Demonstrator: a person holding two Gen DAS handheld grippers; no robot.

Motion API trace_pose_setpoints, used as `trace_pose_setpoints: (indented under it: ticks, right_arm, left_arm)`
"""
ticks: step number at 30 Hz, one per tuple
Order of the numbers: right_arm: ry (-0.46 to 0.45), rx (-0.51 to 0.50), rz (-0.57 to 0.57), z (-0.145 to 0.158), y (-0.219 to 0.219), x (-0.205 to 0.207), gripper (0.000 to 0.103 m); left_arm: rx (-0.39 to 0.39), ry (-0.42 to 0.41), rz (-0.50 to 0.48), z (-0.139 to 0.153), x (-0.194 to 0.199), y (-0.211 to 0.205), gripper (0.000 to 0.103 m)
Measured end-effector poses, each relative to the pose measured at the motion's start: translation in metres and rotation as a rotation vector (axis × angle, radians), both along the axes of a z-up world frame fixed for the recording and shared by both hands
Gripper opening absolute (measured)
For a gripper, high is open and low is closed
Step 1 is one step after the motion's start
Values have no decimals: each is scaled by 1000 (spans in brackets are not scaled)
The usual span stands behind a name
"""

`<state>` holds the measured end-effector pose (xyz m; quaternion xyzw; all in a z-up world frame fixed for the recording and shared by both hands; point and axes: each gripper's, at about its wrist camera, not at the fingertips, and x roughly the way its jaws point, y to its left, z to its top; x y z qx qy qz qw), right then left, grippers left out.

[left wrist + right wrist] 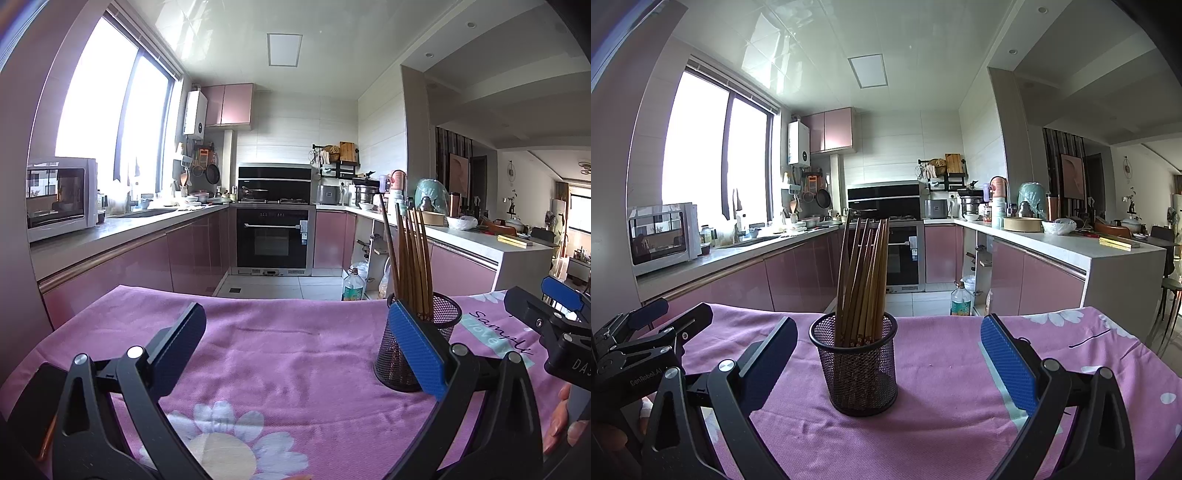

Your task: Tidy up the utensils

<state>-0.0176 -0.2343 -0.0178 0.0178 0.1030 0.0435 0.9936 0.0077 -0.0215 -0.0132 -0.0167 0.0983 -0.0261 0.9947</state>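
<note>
the tablecloth (942,369) is pink woven cloth, matt and slightly rough, printed with white flowers. the holder (854,365) is black wire mesh metal with a smooth rim. the chopsticks (862,280) look like brown wood or bamboo with a soft sheen. the right gripper (888,354) has matt black plastic arms, shiny metal pins, and blue ribbed pads (1006,363). the left gripper (295,343) looks the same. kitchen cabinets (798,273) are glossy pink.
</note>
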Motion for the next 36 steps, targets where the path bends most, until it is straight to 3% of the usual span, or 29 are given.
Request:
trace_pose_setpoints:
  ticks: [36]
  right_arm:
    - [-1, 5, -4, 0, -1, 1, 96]
  left_arm:
    - [-2, 5, -2, 2, -1, 0, 97]
